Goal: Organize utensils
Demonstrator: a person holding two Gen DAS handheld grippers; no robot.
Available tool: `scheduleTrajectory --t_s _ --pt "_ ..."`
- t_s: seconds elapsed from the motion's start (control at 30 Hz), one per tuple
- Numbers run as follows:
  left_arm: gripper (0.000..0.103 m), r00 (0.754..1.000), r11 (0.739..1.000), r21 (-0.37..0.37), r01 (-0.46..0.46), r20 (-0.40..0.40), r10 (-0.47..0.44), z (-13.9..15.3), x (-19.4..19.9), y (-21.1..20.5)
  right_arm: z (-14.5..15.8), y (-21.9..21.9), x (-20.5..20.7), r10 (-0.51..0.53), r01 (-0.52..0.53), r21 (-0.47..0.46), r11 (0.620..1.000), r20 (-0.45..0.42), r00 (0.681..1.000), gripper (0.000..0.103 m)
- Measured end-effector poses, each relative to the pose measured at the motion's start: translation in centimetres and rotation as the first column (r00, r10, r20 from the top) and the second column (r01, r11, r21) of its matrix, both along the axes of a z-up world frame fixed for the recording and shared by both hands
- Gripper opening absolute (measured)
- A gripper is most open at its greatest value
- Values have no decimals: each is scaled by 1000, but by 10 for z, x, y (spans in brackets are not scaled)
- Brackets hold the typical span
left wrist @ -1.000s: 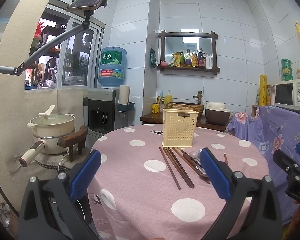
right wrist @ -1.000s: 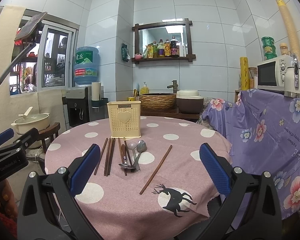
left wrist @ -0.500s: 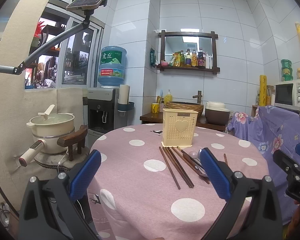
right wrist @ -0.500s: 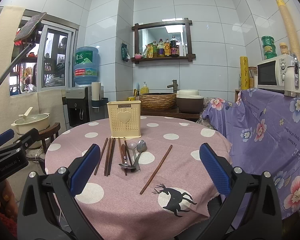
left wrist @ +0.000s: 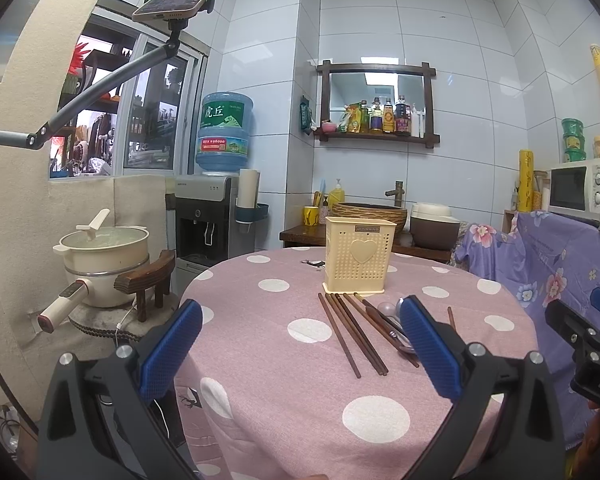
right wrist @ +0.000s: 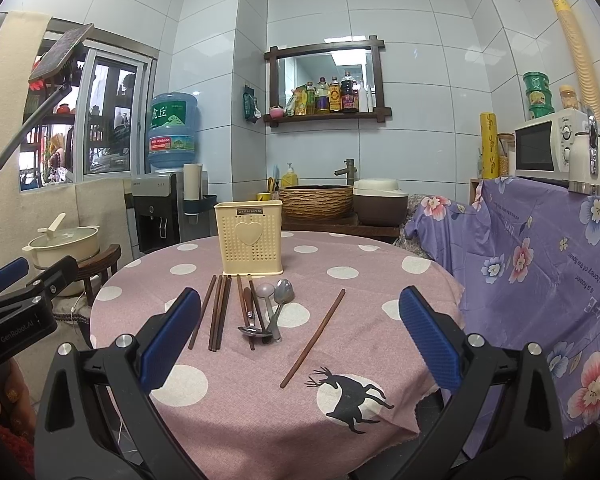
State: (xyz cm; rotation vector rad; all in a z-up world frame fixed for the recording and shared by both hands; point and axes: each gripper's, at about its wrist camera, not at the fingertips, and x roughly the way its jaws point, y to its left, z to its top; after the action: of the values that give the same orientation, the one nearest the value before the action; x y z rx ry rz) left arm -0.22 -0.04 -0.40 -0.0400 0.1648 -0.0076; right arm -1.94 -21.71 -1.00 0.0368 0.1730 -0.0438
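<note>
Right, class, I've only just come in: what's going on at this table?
A person holds a two-finger gripper in each hand over a round table with a pink dotted cloth. The left gripper and right gripper are both open and hold nothing. Chopsticks, spoons and one stray chopstick lie loose in front of the cream utensil holder. Sorting has not begun.

Desk contents: one cream utensil holder [right wrist: 249, 237] at 12 o'clock; six brown chopsticks [right wrist: 219, 312], one lying apart at 4 o'clock; three spoons [right wrist: 275, 309], grouped at center.
</note>
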Motion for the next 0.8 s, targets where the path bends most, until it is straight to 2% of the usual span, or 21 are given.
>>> scheduleTrajectory --t_s 0.8 --pt "98 1000 1000 -3 5 -9 -5 -3 2 -1 -3 0 3 -4 4 3 1000 -7 1000 98"
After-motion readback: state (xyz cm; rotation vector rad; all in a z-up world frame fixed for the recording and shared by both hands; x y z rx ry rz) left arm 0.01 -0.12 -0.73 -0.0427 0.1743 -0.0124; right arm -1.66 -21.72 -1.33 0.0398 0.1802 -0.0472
